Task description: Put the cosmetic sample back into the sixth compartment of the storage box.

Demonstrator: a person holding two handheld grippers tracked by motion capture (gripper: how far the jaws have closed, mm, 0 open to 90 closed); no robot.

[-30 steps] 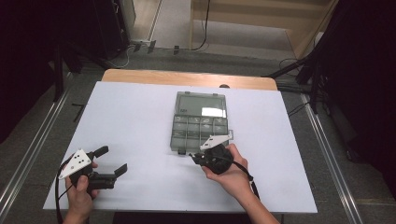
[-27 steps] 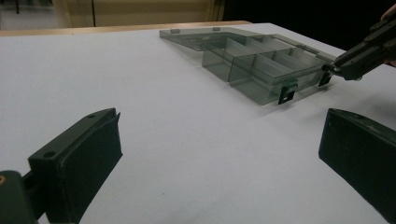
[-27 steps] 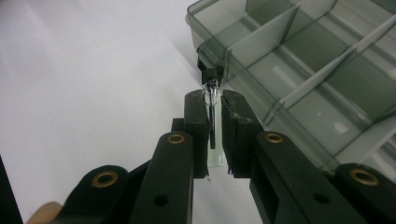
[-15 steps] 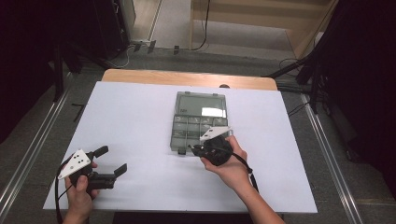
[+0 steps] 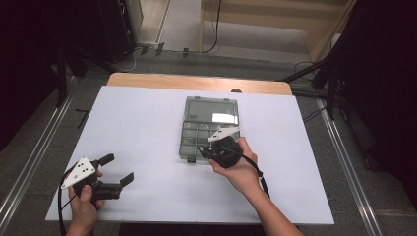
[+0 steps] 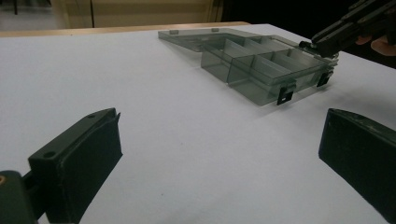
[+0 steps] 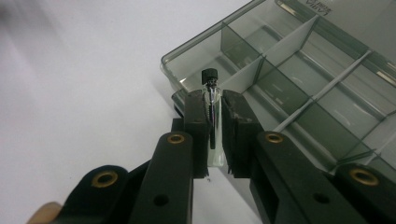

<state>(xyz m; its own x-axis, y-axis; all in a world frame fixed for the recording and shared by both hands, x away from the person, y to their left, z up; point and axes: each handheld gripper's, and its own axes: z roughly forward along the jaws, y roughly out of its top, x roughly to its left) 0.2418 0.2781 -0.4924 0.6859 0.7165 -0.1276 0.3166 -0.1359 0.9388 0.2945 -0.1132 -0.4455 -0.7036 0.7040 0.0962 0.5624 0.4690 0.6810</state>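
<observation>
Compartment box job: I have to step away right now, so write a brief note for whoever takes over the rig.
Right tongs: shut on a small clear glass vial with a black cap, held above the near corner of the smoky transparent plastic compartment box.
Left tongs: open, holding nothing, at the table's near left corner, well apart from the box.
Box: lid open and lying flat behind it on the white table sheet; the compartments in sight look empty.
Done: vial gripped and brought to the box.
Left: probably lower the vial into a compartment and release; closing the lid may follow.
</observation>
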